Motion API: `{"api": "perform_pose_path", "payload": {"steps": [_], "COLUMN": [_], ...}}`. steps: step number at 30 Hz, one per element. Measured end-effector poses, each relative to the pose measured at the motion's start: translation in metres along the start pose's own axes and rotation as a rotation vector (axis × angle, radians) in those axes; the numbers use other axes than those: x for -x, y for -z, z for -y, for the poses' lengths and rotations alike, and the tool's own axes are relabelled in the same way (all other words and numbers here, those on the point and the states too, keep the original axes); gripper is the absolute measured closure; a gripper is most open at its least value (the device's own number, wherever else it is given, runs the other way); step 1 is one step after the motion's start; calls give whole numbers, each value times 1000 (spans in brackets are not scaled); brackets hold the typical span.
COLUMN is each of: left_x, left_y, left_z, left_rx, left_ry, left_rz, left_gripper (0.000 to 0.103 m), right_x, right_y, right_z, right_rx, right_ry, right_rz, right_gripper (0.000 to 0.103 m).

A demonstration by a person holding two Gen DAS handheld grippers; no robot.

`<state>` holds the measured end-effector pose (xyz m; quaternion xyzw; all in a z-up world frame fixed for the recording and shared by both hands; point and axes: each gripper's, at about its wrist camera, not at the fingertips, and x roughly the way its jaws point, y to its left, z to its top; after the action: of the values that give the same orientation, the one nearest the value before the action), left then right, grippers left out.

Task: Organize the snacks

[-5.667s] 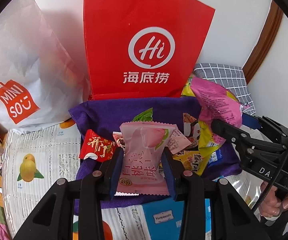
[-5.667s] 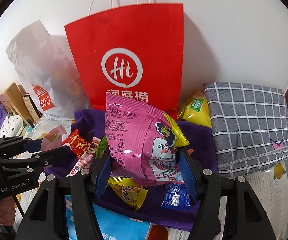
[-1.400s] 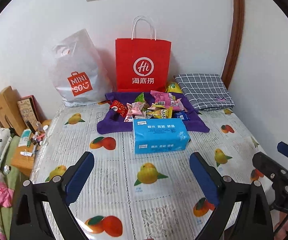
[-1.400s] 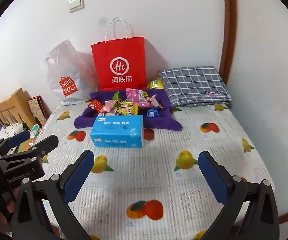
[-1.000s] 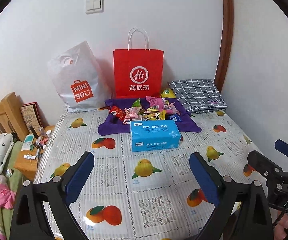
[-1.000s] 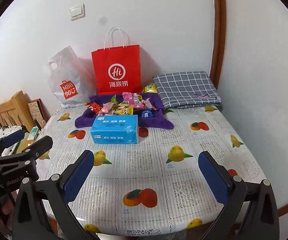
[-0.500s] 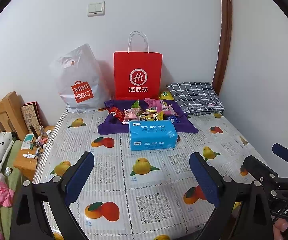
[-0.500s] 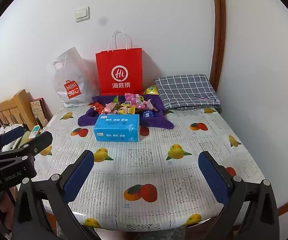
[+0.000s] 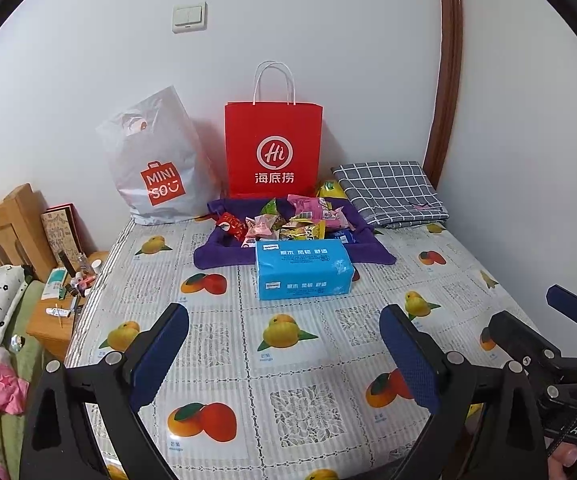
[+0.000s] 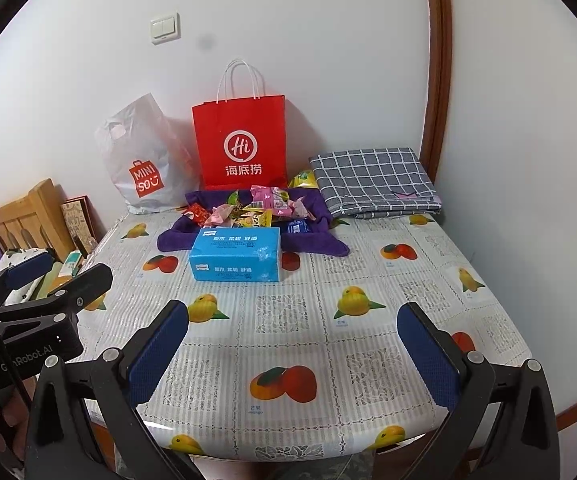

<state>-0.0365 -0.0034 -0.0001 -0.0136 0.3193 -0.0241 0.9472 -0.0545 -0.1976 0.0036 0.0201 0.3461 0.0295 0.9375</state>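
Several snack packets lie piled on a purple cloth at the far side of the table. Among them are a pink peach packet and a larger pink bag. My left gripper is open and holds nothing, well back over the near part of the table. My right gripper is likewise open with nothing in it, near the front edge. Each gripper shows at the side of the other's view.
A blue tissue pack lies in front of the cloth. A red paper bag and a white plastic bag lean on the wall. A folded grey checked cloth sits far right. A wooden headboard stands left.
Both grippers let go of their pink packets, which now lie on the purple cloth, and have pulled far back from the pile. They stand wide open.
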Motion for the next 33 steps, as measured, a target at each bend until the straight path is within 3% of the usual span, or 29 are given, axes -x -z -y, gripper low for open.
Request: {"api": "perform_pose_path", "payload": {"steps": [33], "left_x": [-1], "left_y": [-4], "left_z": [-1], "left_rx": [5], "left_ry": [15], "left_rz": [-15], "left_gripper": [6], "right_x": [3], "right_y": [-1], "right_z": [0], "right_rx": [-4], "right_ry": [-3], "right_rz": [0], "right_gripper": [0]}}
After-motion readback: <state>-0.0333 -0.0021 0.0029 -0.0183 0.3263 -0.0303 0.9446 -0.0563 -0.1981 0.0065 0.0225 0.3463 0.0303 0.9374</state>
